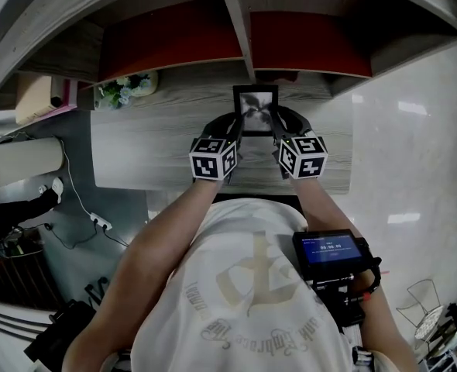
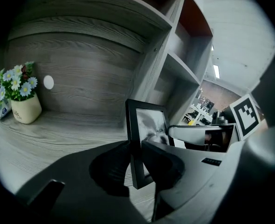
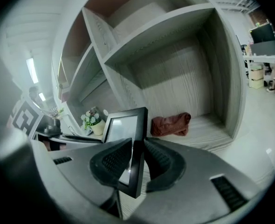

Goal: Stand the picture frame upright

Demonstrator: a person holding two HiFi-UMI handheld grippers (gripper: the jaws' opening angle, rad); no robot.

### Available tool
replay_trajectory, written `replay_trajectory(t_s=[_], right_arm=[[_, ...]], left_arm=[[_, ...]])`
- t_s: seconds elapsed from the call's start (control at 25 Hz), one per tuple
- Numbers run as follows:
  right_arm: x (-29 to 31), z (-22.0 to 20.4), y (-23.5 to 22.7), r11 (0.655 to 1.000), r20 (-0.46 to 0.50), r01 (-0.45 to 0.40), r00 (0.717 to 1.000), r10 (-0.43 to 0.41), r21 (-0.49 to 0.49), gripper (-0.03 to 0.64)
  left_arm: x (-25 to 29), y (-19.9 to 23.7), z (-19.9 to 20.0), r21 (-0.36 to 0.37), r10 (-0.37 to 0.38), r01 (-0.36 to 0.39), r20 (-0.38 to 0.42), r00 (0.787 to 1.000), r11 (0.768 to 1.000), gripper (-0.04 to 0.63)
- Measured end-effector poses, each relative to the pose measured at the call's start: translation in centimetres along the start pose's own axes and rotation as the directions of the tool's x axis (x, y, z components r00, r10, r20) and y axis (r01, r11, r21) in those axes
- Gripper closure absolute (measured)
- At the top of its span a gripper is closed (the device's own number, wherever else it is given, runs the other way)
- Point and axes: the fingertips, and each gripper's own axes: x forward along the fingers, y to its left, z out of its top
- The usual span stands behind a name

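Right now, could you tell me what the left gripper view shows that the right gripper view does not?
Only the left: the left gripper shut on one edge of the frame. Only the right: a red cloth, and the right gripper shut on the frame's other edge. Both: the frame and the flower pot.

Small rectangular picture frame (image 1: 255,108): black moulding, glazed front, grey-toned print inside. Portrait orientation, raised close to upright, printed face turned toward the person. It sits over the middle of the grey wood-grain shelf (image 1: 151,149), toward its back. The frame's left edge is pinched between the jaws of the left gripper (image 2: 136,154) and its right edge between the jaws of the right gripper (image 3: 137,157), pads pressing front and back of the moulding. Whether the lower edge touches the shelf: cannot tell.
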Motion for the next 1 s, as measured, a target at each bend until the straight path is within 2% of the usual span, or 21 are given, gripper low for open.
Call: replay_trajectory(t_s=[0.28, 1.0], right_arm=[[1.2, 0.3, -0.8, 1.000, -0.015, -0.008, 1.000, 0.008, 0.002, 0.529], [2.4, 1.7, -0.7, 0.999, -0.037, -0.013, 0.999, 0.011, -0.038, 0.532]], left_arm=[[1.6, 0.9, 0.5, -0.029, 0.019, -0.019, -0.017, 1.000, 0.999, 0.525], [3.0, 2.3, 1.8, -0.034, 0.042, -0.043, -0.042, 0.998, 0.998, 0.522]])
